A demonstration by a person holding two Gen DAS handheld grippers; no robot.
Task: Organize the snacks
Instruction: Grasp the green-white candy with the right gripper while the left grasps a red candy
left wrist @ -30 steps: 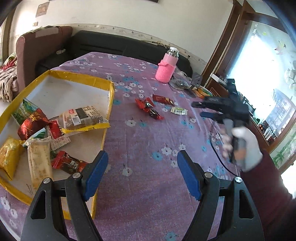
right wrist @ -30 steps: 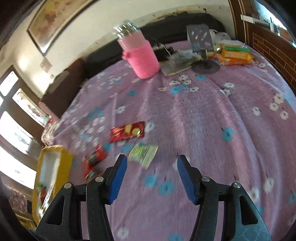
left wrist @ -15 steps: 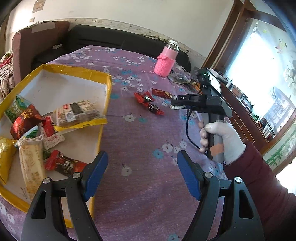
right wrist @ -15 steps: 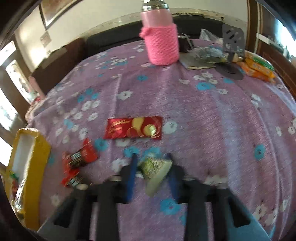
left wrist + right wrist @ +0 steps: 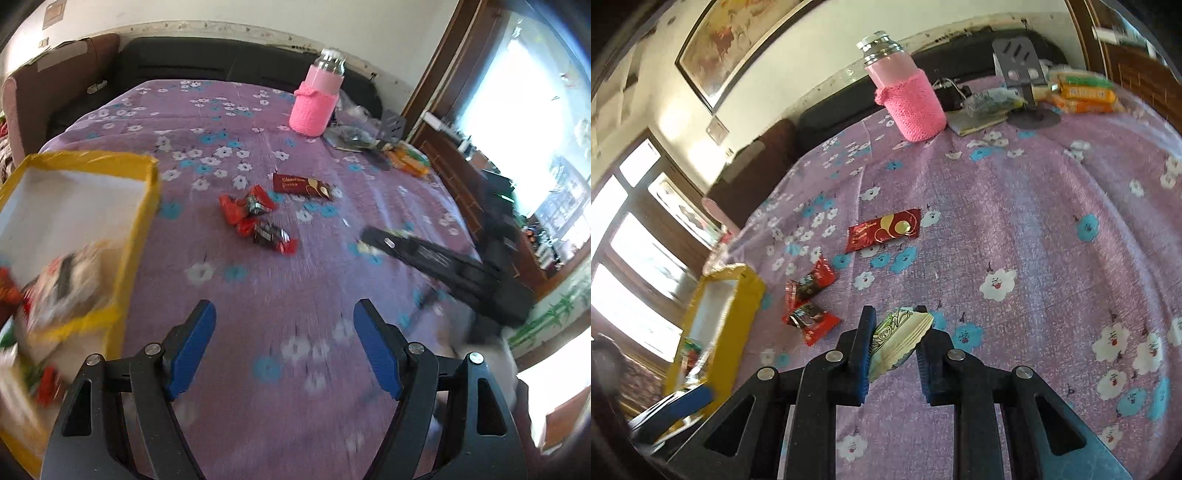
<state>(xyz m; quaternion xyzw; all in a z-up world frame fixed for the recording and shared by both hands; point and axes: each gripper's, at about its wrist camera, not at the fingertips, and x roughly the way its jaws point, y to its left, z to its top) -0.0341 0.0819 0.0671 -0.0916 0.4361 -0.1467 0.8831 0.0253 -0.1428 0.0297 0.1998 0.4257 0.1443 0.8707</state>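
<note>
Right wrist view: the right gripper (image 5: pixel 892 332) fingers have just closed on a pale green snack packet (image 5: pixel 899 338); red candies (image 5: pixel 809 301) lie at ten o'clock. The left gripper (image 5: pixel 284 345) fingers gape empty, seemingly above the bench (image 5: pixel 295 266).

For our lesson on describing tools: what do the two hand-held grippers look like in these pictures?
Both match. The left hand-held gripper has black plastic arms with triangular cut-outs, silver pivot bolts and flat blue pads. The right hand-held gripper has the same black frame, silver bolts and blue pads.
</note>
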